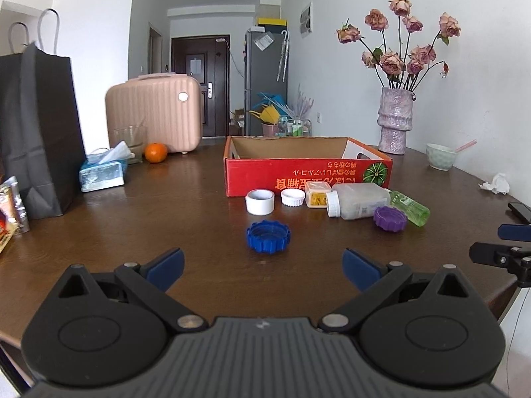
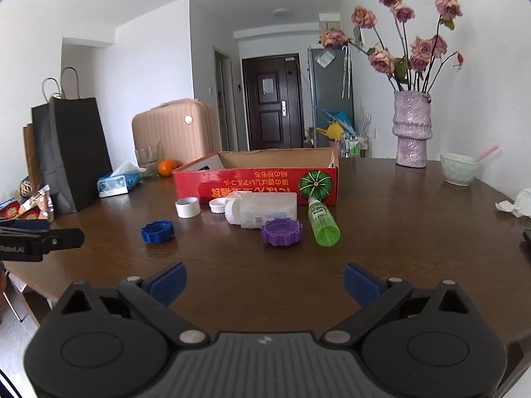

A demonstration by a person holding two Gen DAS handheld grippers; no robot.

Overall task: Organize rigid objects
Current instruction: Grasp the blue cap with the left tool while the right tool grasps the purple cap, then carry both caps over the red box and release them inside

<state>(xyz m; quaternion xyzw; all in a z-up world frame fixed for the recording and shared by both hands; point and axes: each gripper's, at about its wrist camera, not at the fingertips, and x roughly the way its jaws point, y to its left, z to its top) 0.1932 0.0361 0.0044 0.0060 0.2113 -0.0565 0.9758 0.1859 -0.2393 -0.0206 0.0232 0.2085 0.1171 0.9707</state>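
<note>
The left hand-held gripper stands wide open above the counter, holding and touching nothing; the blue ridged cap lies just ahead of its fingertips, open side up. The right hand-held gripper is likewise spread wide and empty, with the purple ridged cap ahead of it.

The red cardboard box sits open-topped behind the row of things; its inside is mostly hidden. A small clear box holds yellow pieces. The white jar lies on its side, its capped end toward the left. The green bottle lies flat, long axis running from the box toward the camera. A white tape roll and a white lid rest nearby.
</note>
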